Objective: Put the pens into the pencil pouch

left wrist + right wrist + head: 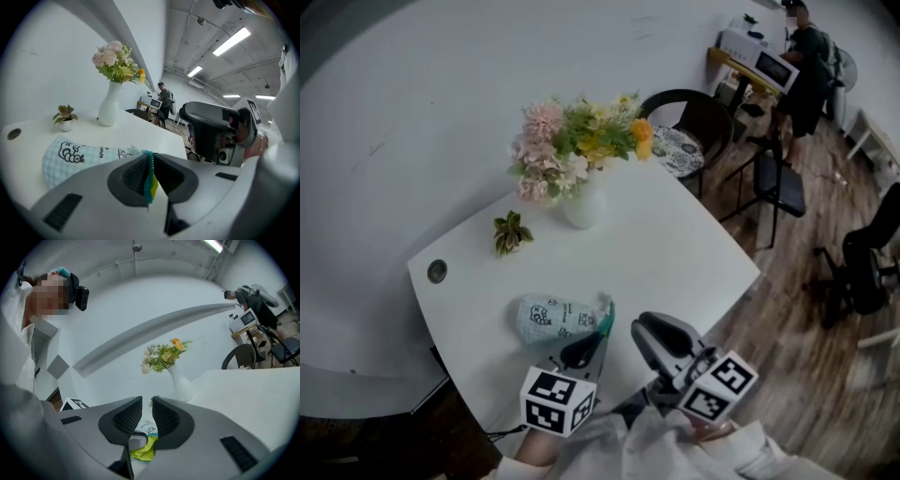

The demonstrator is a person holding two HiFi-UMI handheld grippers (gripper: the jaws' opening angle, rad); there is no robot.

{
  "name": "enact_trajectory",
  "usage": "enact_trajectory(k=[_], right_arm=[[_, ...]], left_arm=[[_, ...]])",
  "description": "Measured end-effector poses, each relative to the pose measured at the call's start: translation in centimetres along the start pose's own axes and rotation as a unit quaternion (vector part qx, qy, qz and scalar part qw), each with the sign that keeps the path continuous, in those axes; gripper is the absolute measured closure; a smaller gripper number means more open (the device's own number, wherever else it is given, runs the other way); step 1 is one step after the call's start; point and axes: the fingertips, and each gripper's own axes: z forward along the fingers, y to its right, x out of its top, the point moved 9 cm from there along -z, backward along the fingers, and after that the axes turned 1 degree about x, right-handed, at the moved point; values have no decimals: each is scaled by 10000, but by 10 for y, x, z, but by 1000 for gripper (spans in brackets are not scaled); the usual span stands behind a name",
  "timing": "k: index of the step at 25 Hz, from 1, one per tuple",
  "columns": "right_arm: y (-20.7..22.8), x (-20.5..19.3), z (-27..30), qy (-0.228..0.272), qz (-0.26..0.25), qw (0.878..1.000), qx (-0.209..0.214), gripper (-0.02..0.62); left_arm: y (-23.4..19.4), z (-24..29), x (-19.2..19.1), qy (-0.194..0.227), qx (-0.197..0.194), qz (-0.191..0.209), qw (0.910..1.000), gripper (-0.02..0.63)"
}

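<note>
A pale blue-checked pencil pouch [548,319] with cartoon print lies on the white table [675,244] near its front edge. My left gripper [592,339] is shut on the pouch's teal zipper edge [150,176], where yellow lining shows between the pads. In the left gripper view the pouch [77,157] stretches away to the left. My right gripper [652,328] hovers just right of the pouch, its jaws slightly apart with nothing between them. Through that gap in the right gripper view [146,404] I see the pouch's mouth and yellow lining [145,451]. No pens show in any view.
A white vase of flowers [581,202] and a small potted plant [511,232] stand at the table's back. A round cable hole [437,271] sits at the left corner. A black chair [689,131] stands behind the table; a person [806,75] is far off by a counter.
</note>
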Motion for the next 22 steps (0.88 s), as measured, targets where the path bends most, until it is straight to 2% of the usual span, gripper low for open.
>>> enact_trajectory(k=[10, 16, 19, 22], right_arm=[[2, -22, 2, -319, 117, 9993, -123, 529], [1, -24, 5, -395, 196, 9990, -38, 529], [2, -24, 7, -433, 125, 9990, -65, 529], [3, -21, 11, -636, -169, 9978, -41, 529]], left_arm=[[4, 9, -23, -403, -49, 121, 9991, 578], [3, 9, -38, -722, -85, 120, 9973, 491], [1, 7, -38, -722, -107, 149, 9972, 476], [-2, 0, -30, -587, -32, 142, 9982, 472]])
